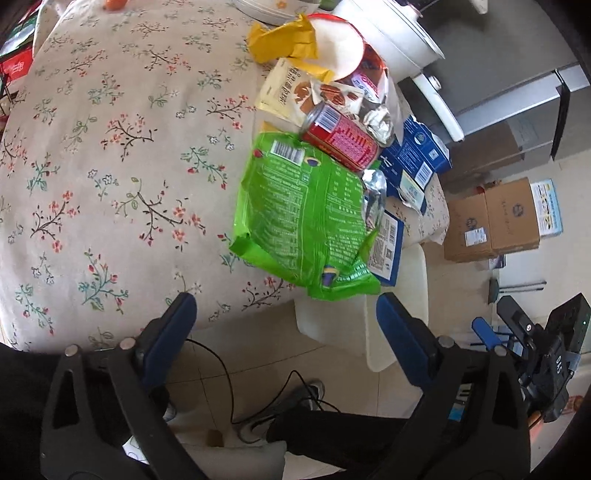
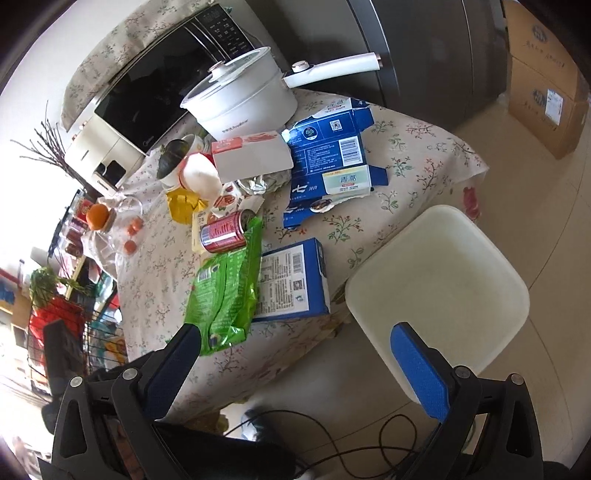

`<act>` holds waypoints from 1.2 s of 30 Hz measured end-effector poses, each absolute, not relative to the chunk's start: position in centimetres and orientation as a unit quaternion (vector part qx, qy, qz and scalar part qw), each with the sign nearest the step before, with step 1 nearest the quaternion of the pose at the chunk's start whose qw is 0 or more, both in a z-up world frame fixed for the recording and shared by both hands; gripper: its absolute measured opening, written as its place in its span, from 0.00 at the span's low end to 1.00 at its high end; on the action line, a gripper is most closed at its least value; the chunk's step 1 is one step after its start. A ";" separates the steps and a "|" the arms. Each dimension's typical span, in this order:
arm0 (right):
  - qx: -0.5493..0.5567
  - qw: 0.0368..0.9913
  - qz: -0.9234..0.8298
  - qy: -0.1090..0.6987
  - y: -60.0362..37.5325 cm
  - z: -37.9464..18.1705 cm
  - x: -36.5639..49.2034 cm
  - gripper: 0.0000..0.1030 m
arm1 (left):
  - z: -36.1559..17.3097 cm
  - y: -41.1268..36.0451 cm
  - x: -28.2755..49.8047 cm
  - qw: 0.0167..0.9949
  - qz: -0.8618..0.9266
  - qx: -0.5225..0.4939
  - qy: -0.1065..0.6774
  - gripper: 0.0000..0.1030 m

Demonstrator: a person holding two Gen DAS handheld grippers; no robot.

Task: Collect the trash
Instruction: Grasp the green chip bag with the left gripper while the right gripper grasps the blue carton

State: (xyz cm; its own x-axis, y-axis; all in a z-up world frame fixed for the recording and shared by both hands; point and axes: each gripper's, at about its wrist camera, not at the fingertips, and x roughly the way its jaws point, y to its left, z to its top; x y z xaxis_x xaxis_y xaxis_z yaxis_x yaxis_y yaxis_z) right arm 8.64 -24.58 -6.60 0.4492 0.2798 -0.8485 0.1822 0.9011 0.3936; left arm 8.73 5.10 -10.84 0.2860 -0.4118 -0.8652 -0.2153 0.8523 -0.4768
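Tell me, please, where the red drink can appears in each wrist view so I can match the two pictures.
Left wrist: red can lies right of centre, upper half, above the green bag.
Right wrist: red can lies left of centre, mid-height.
Shared landmark: the green bag, its top edge against the can.

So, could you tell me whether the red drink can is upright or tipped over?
Tipped over: the red can lies on its side, partly resting on the green snack bag.

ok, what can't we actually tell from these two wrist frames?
- Blue box, left wrist view: mostly hidden under the green bag.
- Red can, right wrist view: whether it is empty; label print too small to read.
- Bowl, left wrist view: cut off by the top edge.
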 end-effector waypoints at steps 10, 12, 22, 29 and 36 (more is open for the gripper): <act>0.397 0.753 0.037 0.524 -27.3 -14.4 10.8 0.91 | -14.2 5.6 10.6 0.727 -0.058 -0.344 0.591 0.74; 0.432 0.736 0.039 0.520 -27.8 -15.7 11.1 0.89 | -14.5 5.9 10.8 0.723 -0.058 -0.362 0.585 0.74; 0.443 0.720 0.032 0.533 -26.6 -19.2 13.1 0.81 | -16.0 5.6 11.7 0.714 -0.067 -0.371 0.590 0.49; 0.447 0.714 0.029 0.538 -25.9 -20.6 13.5 0.73 | -16.0 6.3 11.6 0.713 -0.079 -0.385 0.580 0.34; 0.467 0.695 0.018 0.546 -26.0 -22.6 13.3 0.64 | -15.8 6.8 11.6 0.717 -0.084 -0.385 0.575 0.21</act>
State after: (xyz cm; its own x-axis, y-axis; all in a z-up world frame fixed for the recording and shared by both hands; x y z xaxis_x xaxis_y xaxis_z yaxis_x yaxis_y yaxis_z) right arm 13.27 -25.96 -22.62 0.4023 0.5346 -0.7432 0.4858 0.5634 0.6683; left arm 11.56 6.79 -15.79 0.3245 -0.5642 -0.7592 -0.3222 0.6887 -0.6495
